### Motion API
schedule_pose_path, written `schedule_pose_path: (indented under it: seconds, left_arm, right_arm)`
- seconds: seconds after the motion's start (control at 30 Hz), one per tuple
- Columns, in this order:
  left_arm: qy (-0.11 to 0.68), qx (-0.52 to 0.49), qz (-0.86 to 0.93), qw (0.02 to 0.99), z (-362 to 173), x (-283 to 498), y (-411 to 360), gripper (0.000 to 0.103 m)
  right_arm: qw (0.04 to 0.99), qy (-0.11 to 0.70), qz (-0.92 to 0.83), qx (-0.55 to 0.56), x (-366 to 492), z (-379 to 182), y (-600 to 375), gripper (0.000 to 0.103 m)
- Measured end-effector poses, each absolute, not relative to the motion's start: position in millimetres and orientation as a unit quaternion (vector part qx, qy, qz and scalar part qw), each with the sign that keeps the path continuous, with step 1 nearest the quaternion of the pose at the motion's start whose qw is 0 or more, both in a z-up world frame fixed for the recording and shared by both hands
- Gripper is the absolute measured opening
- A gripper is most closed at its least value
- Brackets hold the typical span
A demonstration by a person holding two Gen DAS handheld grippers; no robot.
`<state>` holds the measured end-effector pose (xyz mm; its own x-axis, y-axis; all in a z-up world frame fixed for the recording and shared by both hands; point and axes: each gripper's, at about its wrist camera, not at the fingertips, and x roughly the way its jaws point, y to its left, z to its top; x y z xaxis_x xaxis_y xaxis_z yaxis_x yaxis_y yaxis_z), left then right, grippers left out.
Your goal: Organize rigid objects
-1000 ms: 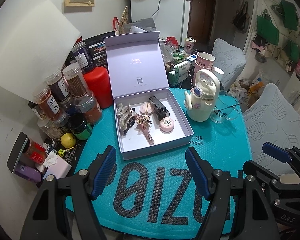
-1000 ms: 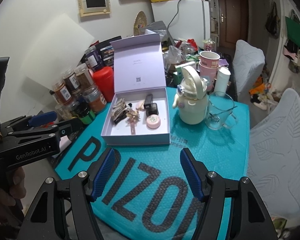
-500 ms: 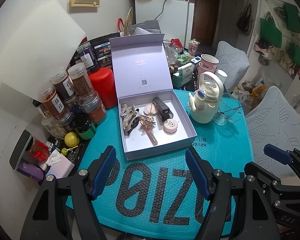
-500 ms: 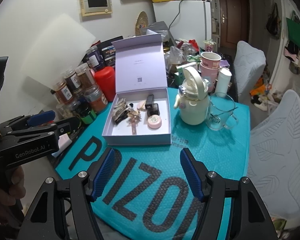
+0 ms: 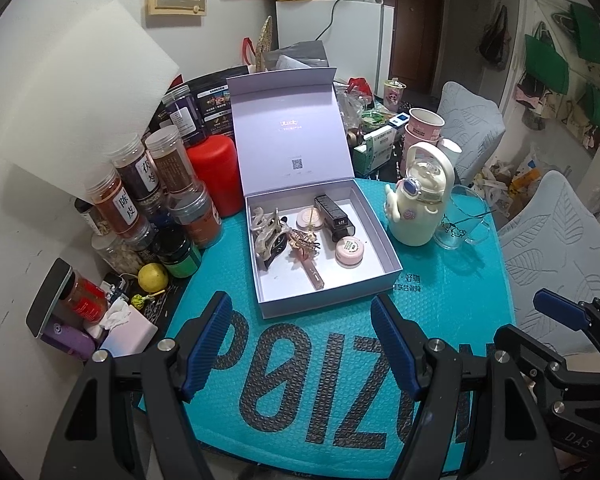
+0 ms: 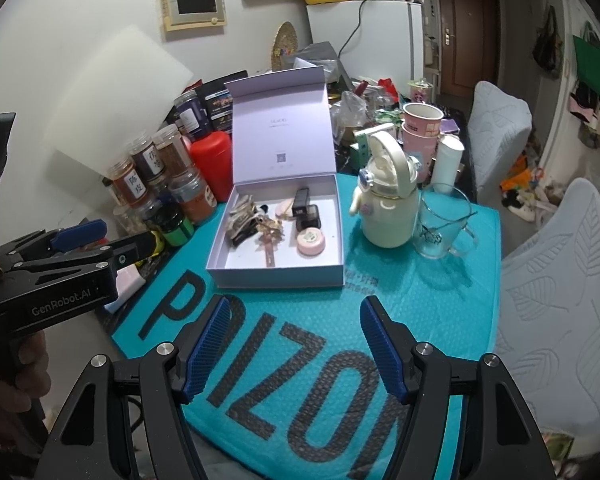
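An open lilac box [image 5: 380, 240] sits on the teal mailer with its lid standing upright. Inside lie beige hair claw clips [image 5: 266, 232], a black lipstick case [image 5: 334, 212], a pink round jar [image 5: 350, 250], a pink compact [image 5: 309, 218] and a slim pinkish clip [image 5: 308, 260]. My left gripper [image 5: 300, 300] hovers open just in front of the box, nothing between its blue pads. My right gripper [image 6: 295, 302] is also open and empty, short of the box [image 6: 276, 276]. Each gripper shows in the other's view: right gripper [image 5: 560, 312], left gripper [image 6: 80, 236].
A cream bottle [image 5: 418, 204] and a glass mug [image 5: 460, 220] stand right of the box. Several spice jars [image 5: 140, 184], a red canister [image 5: 216, 176] and a lemon [image 5: 153, 277] crowd the left. Padded chairs [image 5: 560, 240] sit beyond the teal mailer [image 5: 320, 380].
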<state>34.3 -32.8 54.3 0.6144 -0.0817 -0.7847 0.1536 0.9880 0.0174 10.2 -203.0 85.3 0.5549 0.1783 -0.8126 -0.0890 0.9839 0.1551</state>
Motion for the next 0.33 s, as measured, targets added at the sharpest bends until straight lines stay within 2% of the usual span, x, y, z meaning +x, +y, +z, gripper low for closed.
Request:
schedule_pose_path:
  seconds: [0.33]
  left_arm:
    - [0.436, 0.042, -0.066, 0.896, 51.1, 32.7, -31.9, 0.072]
  right_arm:
    - [0.879, 0.468, 0.075, 0.051, 6.7, 83.4, -201.5, 0.068]
